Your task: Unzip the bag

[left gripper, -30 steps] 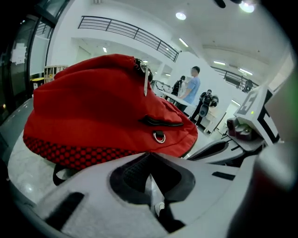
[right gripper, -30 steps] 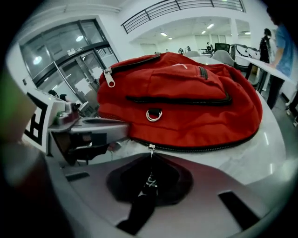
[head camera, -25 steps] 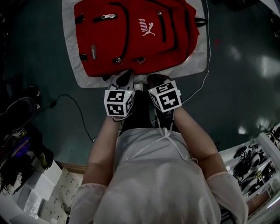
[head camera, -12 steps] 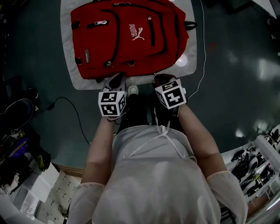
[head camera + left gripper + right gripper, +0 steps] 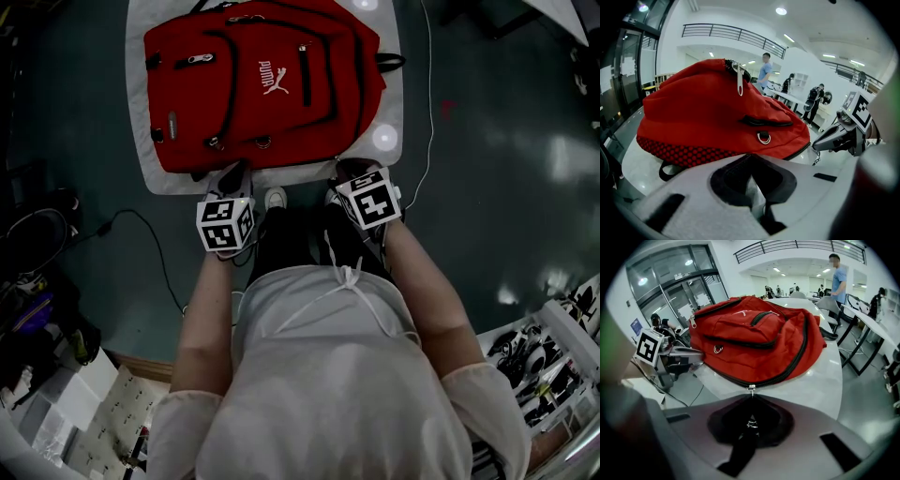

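A red backpack [image 5: 262, 84] lies flat on a white table [image 5: 141, 173]. My right gripper [image 5: 349, 171] is at the bag's near right edge. In the right gripper view its jaws [image 5: 750, 425] are shut on a black zipper pull that runs to the slider [image 5: 751, 389] on the bag's black main zip. My left gripper [image 5: 234, 176] is at the near left edge. Its jaws [image 5: 752, 187] look shut with nothing held, a little short of the bag [image 5: 708, 112]. A metal ring [image 5: 763, 138] and an upright zip tab [image 5: 739, 82] show on the bag.
A white cable [image 5: 431, 112] hangs off the table's right side and a dark cable [image 5: 159, 253] lies on the floor at left. Clutter [image 5: 37, 309] sits at the lower left and a tool tray [image 5: 553, 356] at the lower right. People [image 5: 764, 70] stand far behind.
The right gripper has shifted to the right along the bag's near edge. The left gripper has drifted slightly left. The bag sits further left in the head view.
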